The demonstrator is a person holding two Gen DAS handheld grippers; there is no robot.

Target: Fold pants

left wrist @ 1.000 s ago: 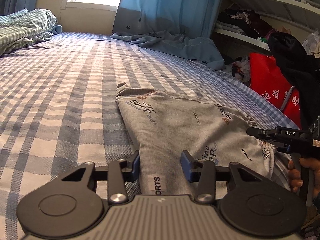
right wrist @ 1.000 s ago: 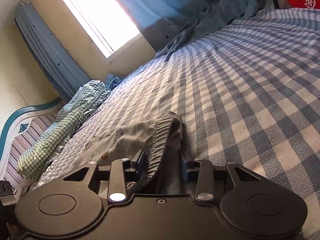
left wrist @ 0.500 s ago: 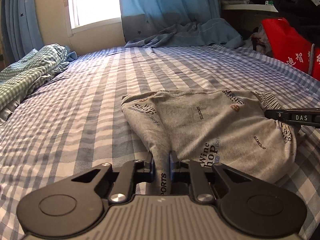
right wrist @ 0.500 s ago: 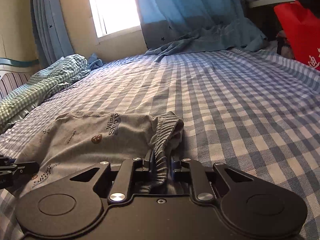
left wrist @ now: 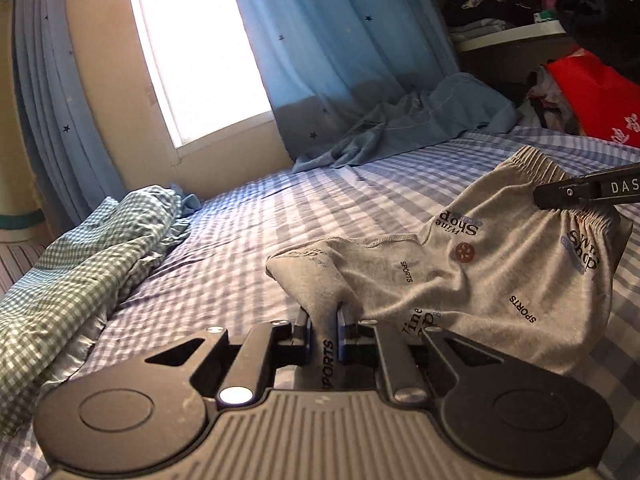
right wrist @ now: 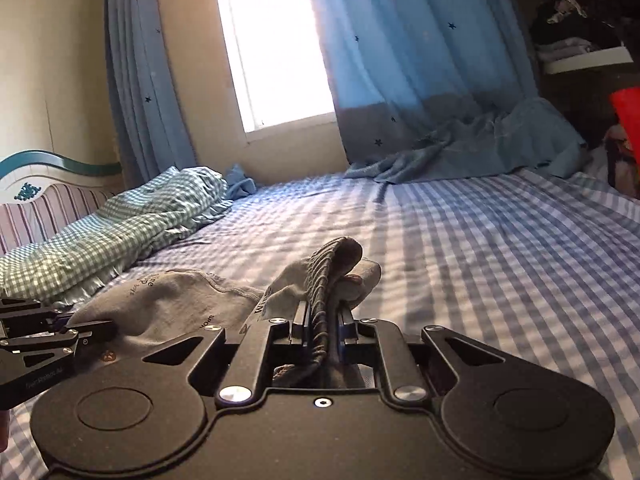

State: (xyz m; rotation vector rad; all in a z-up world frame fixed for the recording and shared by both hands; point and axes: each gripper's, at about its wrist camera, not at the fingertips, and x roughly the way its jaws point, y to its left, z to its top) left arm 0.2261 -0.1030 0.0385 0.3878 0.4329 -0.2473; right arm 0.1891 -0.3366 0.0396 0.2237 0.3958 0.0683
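Taking the grey pants (left wrist: 472,280) as the landmark, the left wrist view laid out the most. Far to their left lay a bunched green checked blanket (left wrist: 80,280), on the blue checked bedsheet (left wrist: 240,248) that the pants partly rested on. Beyond them stood the bright window (left wrist: 200,52) and the blue star-print curtain (left wrist: 340,40), with a crumpled blue cloth (left wrist: 420,124) at its foot. To their right rose a shelf of clothes (left wrist: 504,12) and a red bag (left wrist: 592,96). Only this view showed the pants' printed face and the right gripper (left wrist: 560,196) reaching in from the right edge at the waistband.

The right wrist view added what the other lacked: a striped headboard (right wrist: 48,208) with a teal rim, far left of the pants (right wrist: 176,300) and behind the blanket, and the left gripper (right wrist: 84,330) seen from the side at the pants' left end.

The left gripper (left wrist: 323,320) was clamped on a pinched fold of the pants, a strip reading SPORTS running down between its pads. The right gripper (right wrist: 323,320) was closed on the ribbed elastic waistband, which bunched above the jaws and folded over.

The pants were small, light grey knit, printed with "Wine Shop" and "SPORTS" wording and a round brown motif. They hung stretched between the two grippers, the waistband end raised at the right, the middle sagging in soft creases toward the sheet.
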